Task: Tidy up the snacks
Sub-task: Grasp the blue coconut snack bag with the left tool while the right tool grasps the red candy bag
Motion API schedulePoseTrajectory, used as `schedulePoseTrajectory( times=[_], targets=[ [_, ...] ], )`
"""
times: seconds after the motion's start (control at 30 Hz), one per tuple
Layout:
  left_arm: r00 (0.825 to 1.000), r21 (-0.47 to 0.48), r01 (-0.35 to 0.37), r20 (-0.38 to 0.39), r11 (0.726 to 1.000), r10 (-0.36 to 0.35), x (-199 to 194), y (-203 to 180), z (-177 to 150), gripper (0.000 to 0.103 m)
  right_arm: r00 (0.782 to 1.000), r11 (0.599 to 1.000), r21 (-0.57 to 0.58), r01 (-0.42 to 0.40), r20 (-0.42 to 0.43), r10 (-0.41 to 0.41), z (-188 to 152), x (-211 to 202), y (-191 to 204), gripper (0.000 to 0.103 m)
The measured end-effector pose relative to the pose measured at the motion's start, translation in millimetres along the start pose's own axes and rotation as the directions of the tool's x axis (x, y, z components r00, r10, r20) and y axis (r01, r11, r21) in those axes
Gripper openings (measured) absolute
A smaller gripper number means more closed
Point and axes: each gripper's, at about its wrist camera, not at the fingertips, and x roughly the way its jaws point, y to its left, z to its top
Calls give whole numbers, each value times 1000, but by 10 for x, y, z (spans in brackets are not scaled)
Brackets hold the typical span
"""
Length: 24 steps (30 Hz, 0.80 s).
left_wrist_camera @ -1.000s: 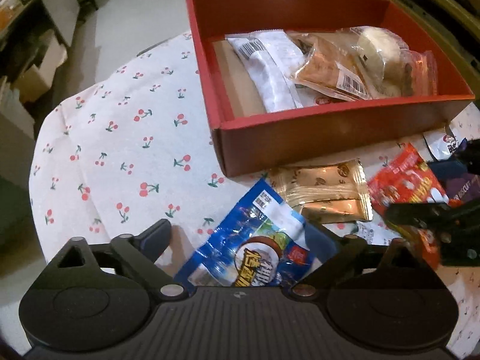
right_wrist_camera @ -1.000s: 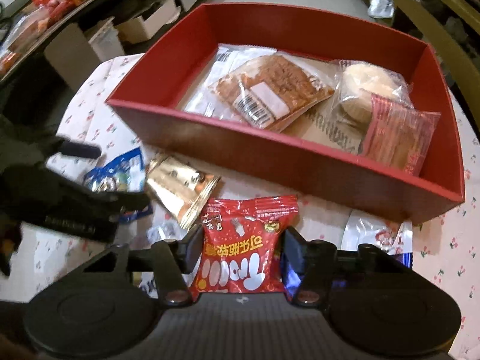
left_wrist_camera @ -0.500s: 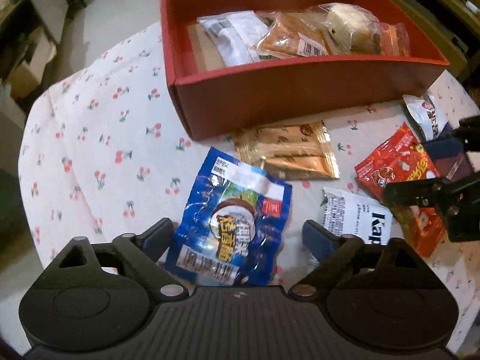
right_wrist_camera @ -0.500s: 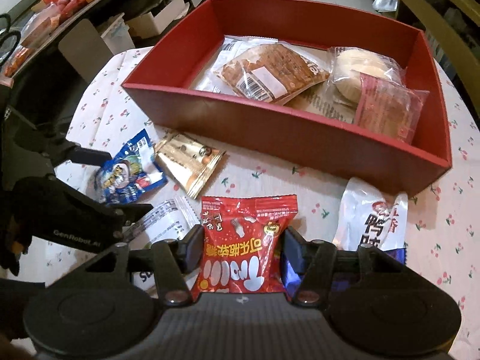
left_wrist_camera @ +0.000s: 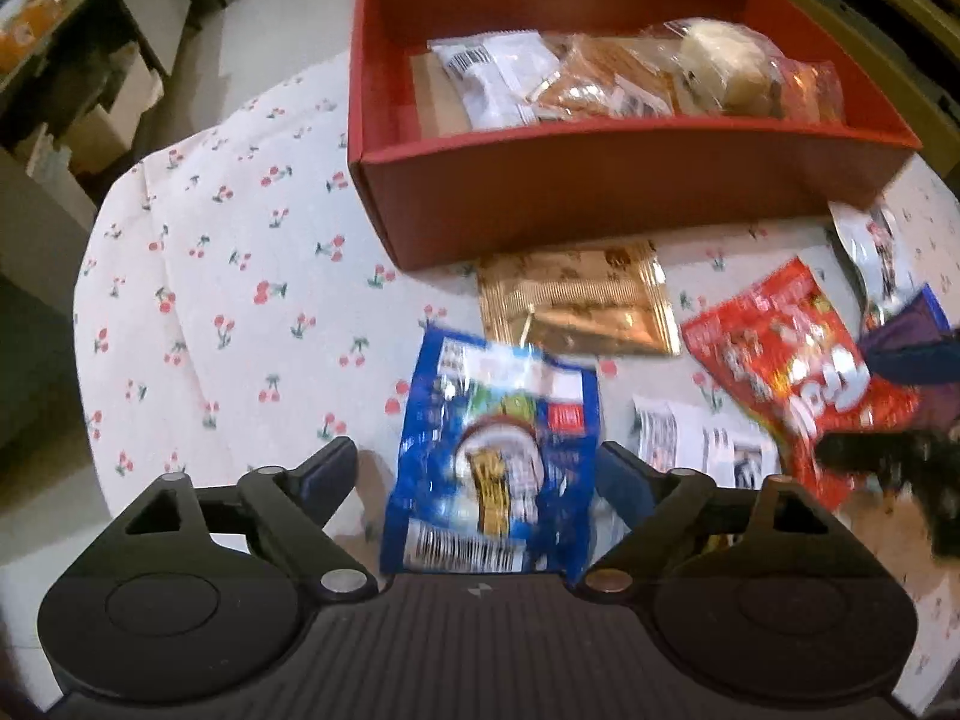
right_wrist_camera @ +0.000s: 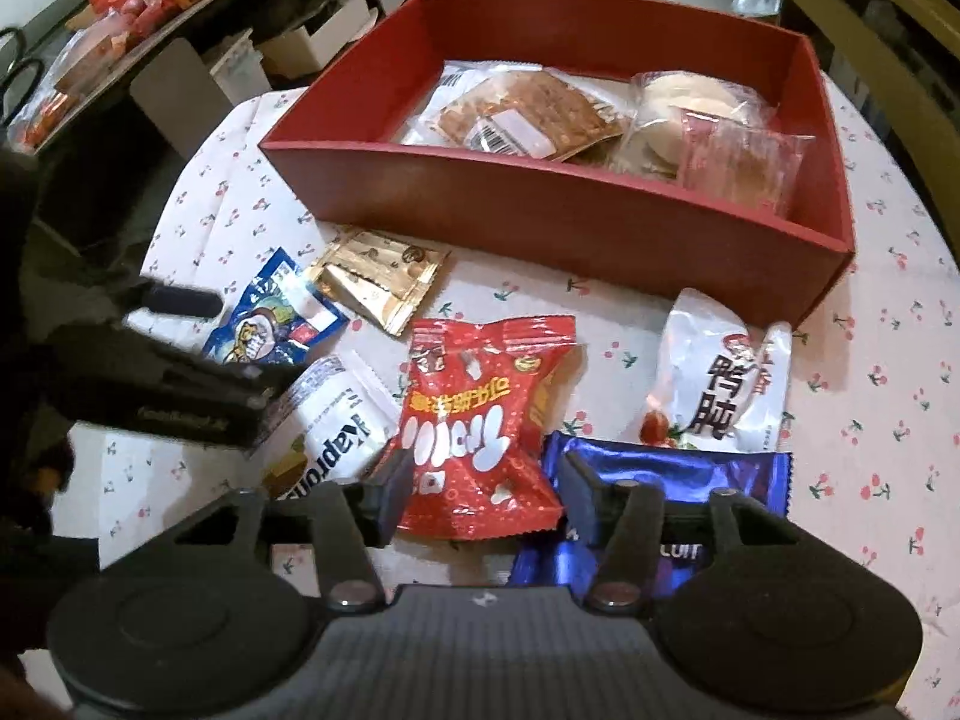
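Note:
A red box [left_wrist_camera: 600, 192] [right_wrist_camera: 576, 222] at the back of the table holds several wrapped snacks. Loose packets lie in front of it. My left gripper [left_wrist_camera: 477, 474] is open, its jaws either side of a blue packet [left_wrist_camera: 498, 456] [right_wrist_camera: 270, 318] lying flat. My right gripper [right_wrist_camera: 483, 480] is open around the near end of a red packet [right_wrist_camera: 486, 420] [left_wrist_camera: 792, 372] on the cloth. A gold packet [left_wrist_camera: 576, 306] [right_wrist_camera: 384, 276] lies by the box's front wall.
The round table has a white cherry-print cloth [left_wrist_camera: 228, 276]. A white Kapro packet [right_wrist_camera: 336, 420], a white packet with black characters [right_wrist_camera: 720, 384] and a purple-blue packet [right_wrist_camera: 672, 480] lie near the right gripper. Shelves and cardboard boxes [right_wrist_camera: 120, 30] stand beyond the table's left edge.
Both grippers have drawn back from the box and dropped toward the table. The blue packet now sits between the left jaws. The red packet stays between the right jaws, now seen lying on the cloth.

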Motion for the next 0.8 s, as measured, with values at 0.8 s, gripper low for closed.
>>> schedulePoseTrajectory(
  times=[0.8],
  targets=[
    [995,-220,96,50,971,-87,-307,137,-154,76,999,992,120,-42,16,40,234,-38,-106,67]
  ],
)
